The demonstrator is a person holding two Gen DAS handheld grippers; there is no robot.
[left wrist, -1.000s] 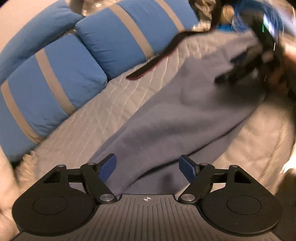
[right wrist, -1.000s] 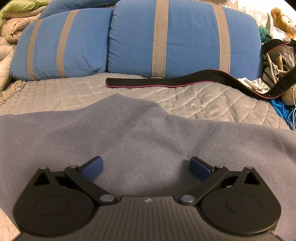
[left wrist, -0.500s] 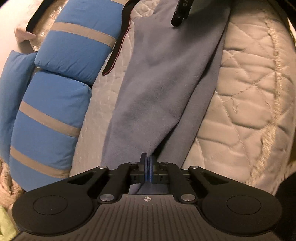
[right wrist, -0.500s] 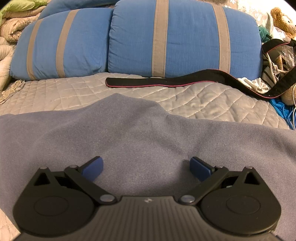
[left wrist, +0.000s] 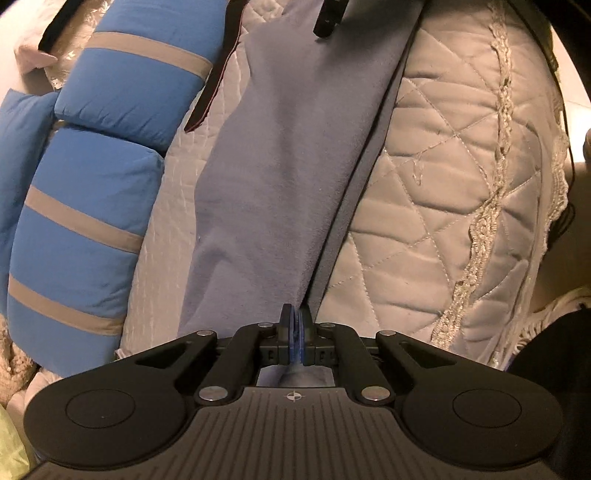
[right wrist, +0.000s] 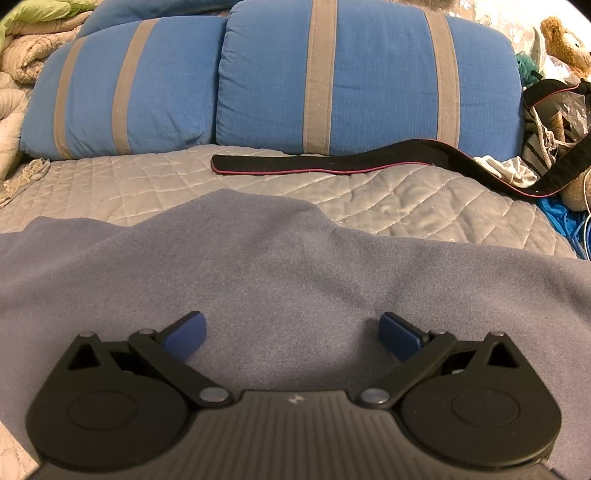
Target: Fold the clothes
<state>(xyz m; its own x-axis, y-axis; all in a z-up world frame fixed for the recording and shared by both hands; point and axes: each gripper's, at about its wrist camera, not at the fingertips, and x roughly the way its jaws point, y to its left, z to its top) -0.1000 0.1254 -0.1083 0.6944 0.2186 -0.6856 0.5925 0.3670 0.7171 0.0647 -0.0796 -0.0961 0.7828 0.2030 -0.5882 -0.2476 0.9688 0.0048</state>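
A grey-blue fleece garment (left wrist: 280, 177) lies stretched along the quilted bedspread (left wrist: 443, 192). My left gripper (left wrist: 294, 320) is shut on the garment's near edge, with cloth pinched between the blue pads. In the right wrist view the same garment (right wrist: 280, 266) spreads wide across the bed, one rounded part bulging toward the pillows. My right gripper (right wrist: 291, 332) rests over it with its jaws wide apart and nothing pinched between them. The tip of the right gripper (left wrist: 328, 20) shows at the far end of the garment in the left wrist view.
Two blue pillows with grey stripes (right wrist: 332, 81) line the head of the bed. A black strap with a red edge (right wrist: 332, 164) lies in front of them. Shoes, a plush toy (right wrist: 565, 44) and cables clutter the right side. The bedspread's lace edge (left wrist: 495, 206) hangs to the right.
My left gripper went from open over the garment to shut on its edge, and it rolled and sank toward the bed. The right gripper and its view stayed the same.
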